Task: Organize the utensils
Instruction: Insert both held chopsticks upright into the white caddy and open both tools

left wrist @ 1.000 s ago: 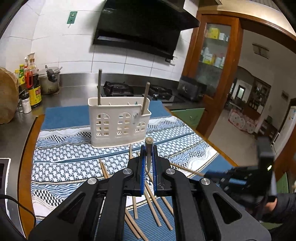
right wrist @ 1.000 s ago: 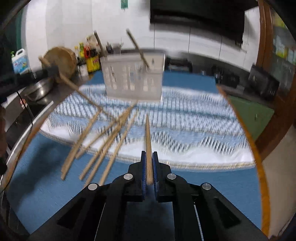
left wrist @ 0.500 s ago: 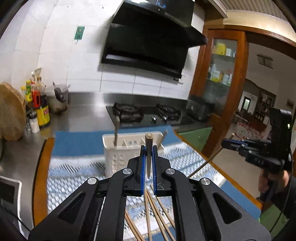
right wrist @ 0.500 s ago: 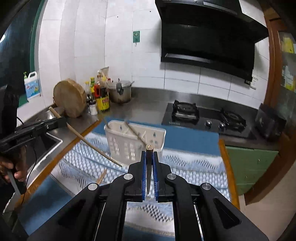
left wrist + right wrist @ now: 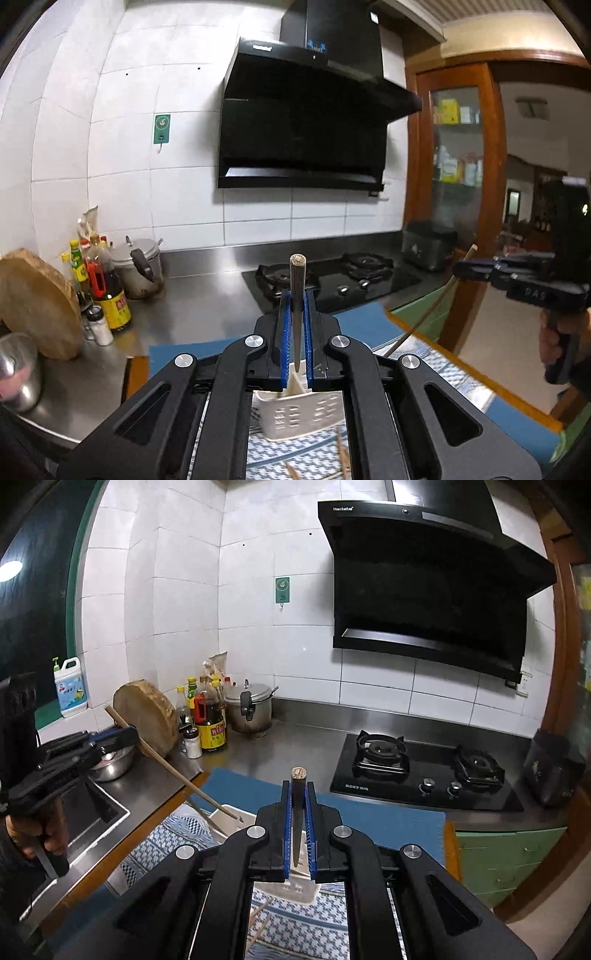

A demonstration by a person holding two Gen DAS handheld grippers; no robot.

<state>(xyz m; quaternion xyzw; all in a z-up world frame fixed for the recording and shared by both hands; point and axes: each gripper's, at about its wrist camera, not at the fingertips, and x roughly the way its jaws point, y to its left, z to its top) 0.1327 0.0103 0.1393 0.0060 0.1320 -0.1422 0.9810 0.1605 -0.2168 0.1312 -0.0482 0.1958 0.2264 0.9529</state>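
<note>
Left gripper (image 5: 296, 332), lower centre of the left wrist view, has its blue-padded jaws clamped on a wooden chopstick (image 5: 297, 295) that stands nearly upright, blunt end topmost, tapered tip pointing down toward the white slotted utensil holder (image 5: 295, 410) visible between the gripper's arms at the bottom of the frame. Right gripper (image 5: 298, 819), lower centre of the right wrist view, is likewise closed on a second chopstick (image 5: 298, 805) held upright over the same holder (image 5: 225, 818), whose rim shows just left of the jaws. In the right wrist view, the left gripper's chopstick (image 5: 173, 771) slants from middle left down to the holder's rim, its tip at or just inside the opening; whether it touches cannot be told. Loose chopsticks (image 5: 260, 919) remain on the blue-and-white patterned mat (image 5: 177, 834) at the bottom edge, so the task appears partly done. Handling, as judged: each stick is light, stiff and slender, with a smooth surface likely to pivot or slip between flat pads; a grip near mid-length, as here, keeps it steady, and the narrow tip should be guided into a compartment before release. The gas hob (image 5: 424, 771) occupies the right middle, well apart from the holder.
</note>
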